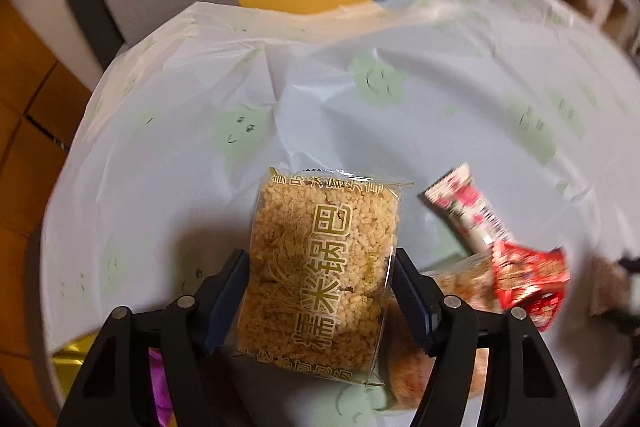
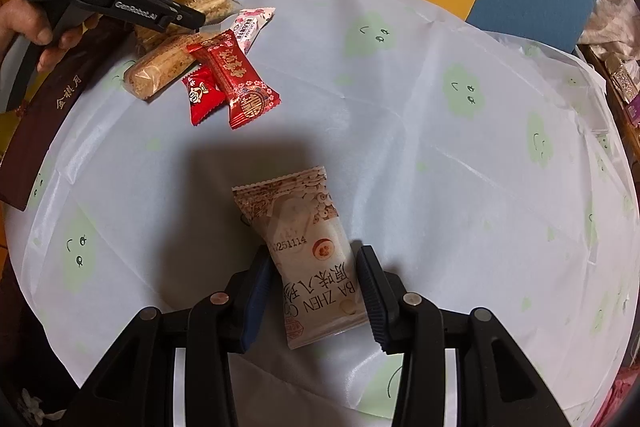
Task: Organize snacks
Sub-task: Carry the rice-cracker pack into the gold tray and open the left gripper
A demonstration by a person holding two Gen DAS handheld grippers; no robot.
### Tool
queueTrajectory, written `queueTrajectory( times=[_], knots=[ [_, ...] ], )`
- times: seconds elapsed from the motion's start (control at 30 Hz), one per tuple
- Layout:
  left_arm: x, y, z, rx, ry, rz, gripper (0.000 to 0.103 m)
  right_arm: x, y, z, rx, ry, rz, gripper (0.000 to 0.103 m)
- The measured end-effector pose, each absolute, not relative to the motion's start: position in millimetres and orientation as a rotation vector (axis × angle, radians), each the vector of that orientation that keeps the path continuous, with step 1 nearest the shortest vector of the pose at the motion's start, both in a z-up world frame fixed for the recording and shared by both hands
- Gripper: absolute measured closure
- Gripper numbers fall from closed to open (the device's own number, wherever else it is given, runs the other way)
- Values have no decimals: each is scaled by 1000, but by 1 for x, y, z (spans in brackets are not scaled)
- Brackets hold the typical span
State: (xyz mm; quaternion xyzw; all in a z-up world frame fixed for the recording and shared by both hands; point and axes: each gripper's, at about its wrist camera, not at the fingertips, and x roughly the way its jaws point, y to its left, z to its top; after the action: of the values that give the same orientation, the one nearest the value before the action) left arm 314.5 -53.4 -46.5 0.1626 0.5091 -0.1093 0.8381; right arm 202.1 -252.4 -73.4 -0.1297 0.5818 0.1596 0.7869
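Rice-crisp packet (image 1: 320, 275): clear crinkled film, gold lettering, granular tan block inside; rectangular. It sits between the blue ribbed pads of the left gripper (image 1: 320, 303), both pads meeting its long edges, above a white cloth (image 1: 440, 99) printed with pale green smiling clouds.

Beige cake packet (image 2: 308, 259): matte pillow pack, serrated end seal, flat on the cloth; the right gripper (image 2: 316, 291) is clamped on its sides.

Right view only: a hand (image 2: 24, 27) on the left tool's handle, a dark brown box (image 2: 44, 123), two red foil sweets (image 2: 224, 83), and a pink floral wrapper (image 2: 250, 23) heaped with rice bars (image 2: 160, 67).
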Motion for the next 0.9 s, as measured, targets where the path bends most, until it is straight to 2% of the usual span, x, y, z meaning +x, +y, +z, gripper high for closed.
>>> queueTrajectory(
  times=[0.27, 0.57, 0.7, 0.9],
  knots=[
    [287, -2, 18, -19, 954, -263, 32, 201, -252, -73, -284, 1243, 347, 59],
    [226, 87, 71, -255, 813, -162, 32, 198, -251, -74, -306, 1220, 356, 59],
    [201, 131, 71, -302, 815, -42, 32, 197, -250, -74, -309, 1212, 353, 59],
    [182, 188, 37, -410, 880, 87, 32, 195, -249, -74, -307, 1200, 350, 59]
  ],
)
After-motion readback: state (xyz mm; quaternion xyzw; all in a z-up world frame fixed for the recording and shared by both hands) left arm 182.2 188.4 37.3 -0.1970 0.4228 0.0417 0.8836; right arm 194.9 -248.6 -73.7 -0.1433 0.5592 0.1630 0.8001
